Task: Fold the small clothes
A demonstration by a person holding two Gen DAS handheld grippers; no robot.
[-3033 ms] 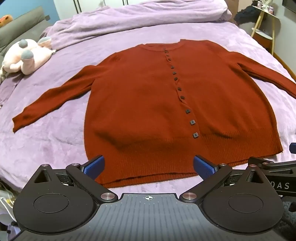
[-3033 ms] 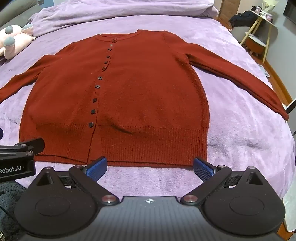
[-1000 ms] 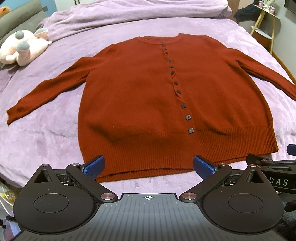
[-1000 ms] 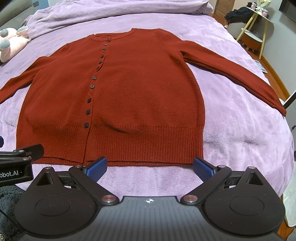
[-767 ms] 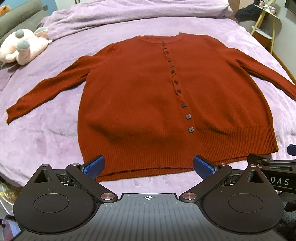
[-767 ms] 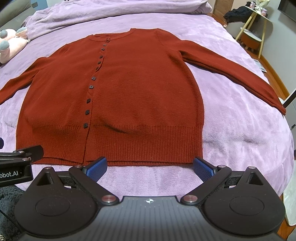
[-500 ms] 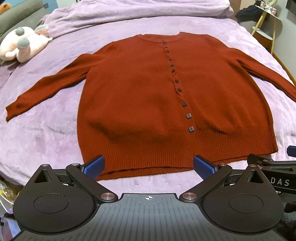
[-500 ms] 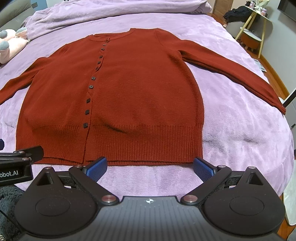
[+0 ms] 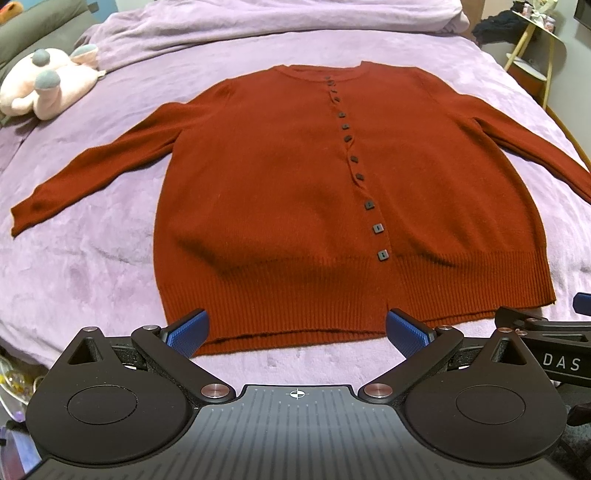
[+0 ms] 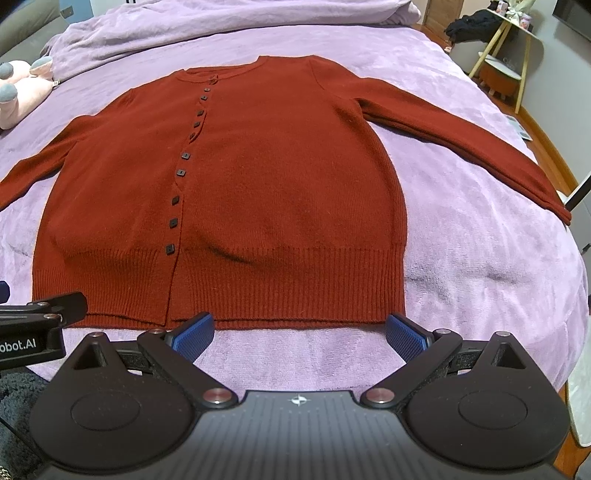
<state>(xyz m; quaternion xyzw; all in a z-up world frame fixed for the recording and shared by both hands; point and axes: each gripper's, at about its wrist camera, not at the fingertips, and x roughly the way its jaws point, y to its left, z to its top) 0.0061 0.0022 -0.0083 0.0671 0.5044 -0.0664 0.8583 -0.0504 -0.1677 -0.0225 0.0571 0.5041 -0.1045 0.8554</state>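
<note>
A rust-red buttoned cardigan [image 9: 280, 192] [image 10: 266, 177] lies flat and face up on a purple bedspread [image 9: 81, 266], both sleeves spread out to the sides. Its ribbed hem is nearest to me. My left gripper [image 9: 295, 334] hovers open just in front of the hem's left half, nothing between its blue pads. My right gripper [image 10: 299, 334] stands open the same way before the hem's right half. Each gripper's black body shows at the edge of the other's view.
A pink plush toy [image 9: 44, 86] rests at the far left of the bed. A bunched purple duvet [image 9: 280, 26] lies beyond the collar. A small side table [image 10: 506, 66] stands past the bed's right edge, and the bed's right side drops off near the right sleeve cuff [image 10: 554, 206].
Both grippers stay open and have drifted only slightly; the cardigan sits a touch further left in the left wrist view than three seconds ago. The cardigan itself has not moved.
</note>
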